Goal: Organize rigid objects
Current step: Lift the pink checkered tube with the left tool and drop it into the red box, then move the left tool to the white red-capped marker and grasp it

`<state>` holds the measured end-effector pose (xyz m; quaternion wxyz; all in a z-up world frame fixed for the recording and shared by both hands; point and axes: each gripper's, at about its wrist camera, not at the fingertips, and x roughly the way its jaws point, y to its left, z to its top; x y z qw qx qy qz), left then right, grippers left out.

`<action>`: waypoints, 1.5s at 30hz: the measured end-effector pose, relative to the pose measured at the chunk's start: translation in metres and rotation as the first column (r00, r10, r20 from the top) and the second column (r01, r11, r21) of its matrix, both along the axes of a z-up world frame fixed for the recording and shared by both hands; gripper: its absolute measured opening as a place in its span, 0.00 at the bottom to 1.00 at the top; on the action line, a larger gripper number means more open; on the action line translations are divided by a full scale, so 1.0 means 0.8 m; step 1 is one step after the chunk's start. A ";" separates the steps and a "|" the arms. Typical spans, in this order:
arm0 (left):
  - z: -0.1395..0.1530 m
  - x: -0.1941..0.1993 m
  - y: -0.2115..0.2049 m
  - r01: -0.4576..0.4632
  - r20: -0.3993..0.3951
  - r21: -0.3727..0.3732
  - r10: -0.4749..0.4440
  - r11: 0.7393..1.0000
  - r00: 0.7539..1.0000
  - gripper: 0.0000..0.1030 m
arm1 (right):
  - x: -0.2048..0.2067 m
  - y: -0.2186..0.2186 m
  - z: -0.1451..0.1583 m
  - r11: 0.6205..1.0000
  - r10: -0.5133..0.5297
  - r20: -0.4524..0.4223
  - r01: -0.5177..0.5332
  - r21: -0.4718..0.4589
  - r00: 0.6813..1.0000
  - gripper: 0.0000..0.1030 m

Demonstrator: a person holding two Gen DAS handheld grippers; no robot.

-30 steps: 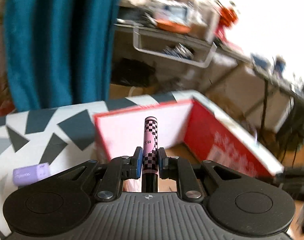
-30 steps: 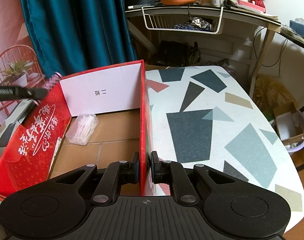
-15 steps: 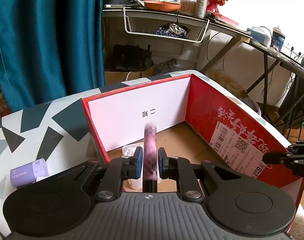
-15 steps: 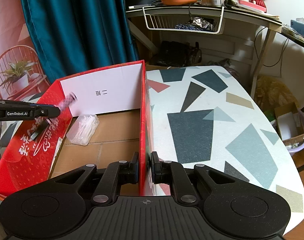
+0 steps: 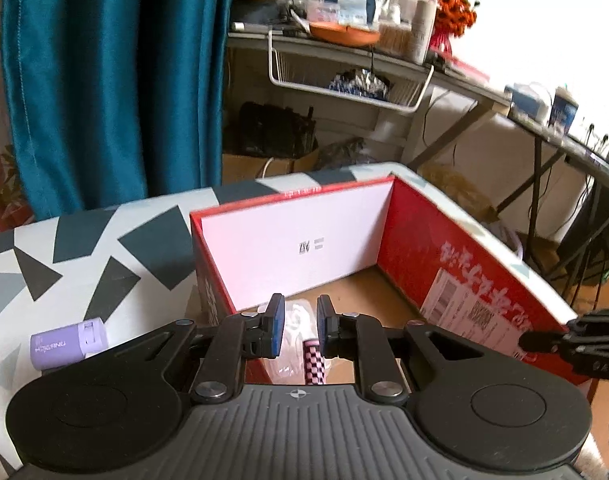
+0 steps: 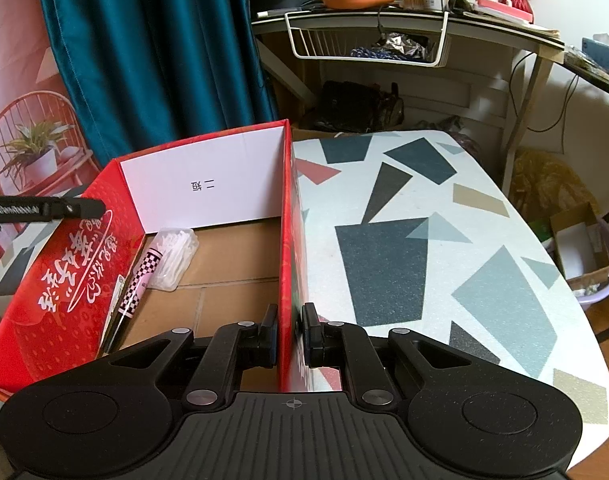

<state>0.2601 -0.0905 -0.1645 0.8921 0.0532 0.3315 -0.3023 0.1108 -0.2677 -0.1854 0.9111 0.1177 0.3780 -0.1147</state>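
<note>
A red cardboard box [image 5: 456, 264] [image 6: 64, 280] stands open on the patterned table. A pink checkered tube [image 6: 142, 272] lies inside it against the left wall, next to a clear bag of white items [image 6: 174, 254]. In the left wrist view the tube [image 5: 314, 366] shows below my left gripper [image 5: 300, 330], which is open and empty above the box's left wall. My right gripper [image 6: 289, 336] is shut on the box's right wall [image 6: 286, 240]. A purple container [image 5: 68, 344] lies on the table left of the box.
A teal curtain [image 6: 152, 52] hangs behind the table. A cluttered desk with a wire basket [image 6: 368, 44] stands at the back. The table top [image 6: 424, 240] stretches right of the box, with a lilac bin [image 6: 596, 256] on the floor beyond it.
My left gripper has opened and let go of the pink checkered tube, which now lies in the box. My right gripper has kept its hold on the box wall.
</note>
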 end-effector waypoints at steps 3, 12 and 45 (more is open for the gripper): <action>0.011 -0.002 0.009 -0.015 0.021 -0.021 0.015 1.000 1.000 0.18 | 0.000 0.000 0.000 1.000 0.000 0.000 0.000 0.001 1.000 0.10; 0.027 -0.007 0.061 -0.094 0.022 -0.068 0.096 0.993 0.995 0.24 | -0.002 -0.002 -0.001 1.000 -0.003 0.008 0.003 0.013 1.000 0.11; -0.083 -0.027 0.168 -0.295 -0.122 0.054 0.300 0.954 0.946 0.23 | -0.001 -0.001 -0.001 1.000 -0.001 0.007 0.001 0.011 1.000 0.11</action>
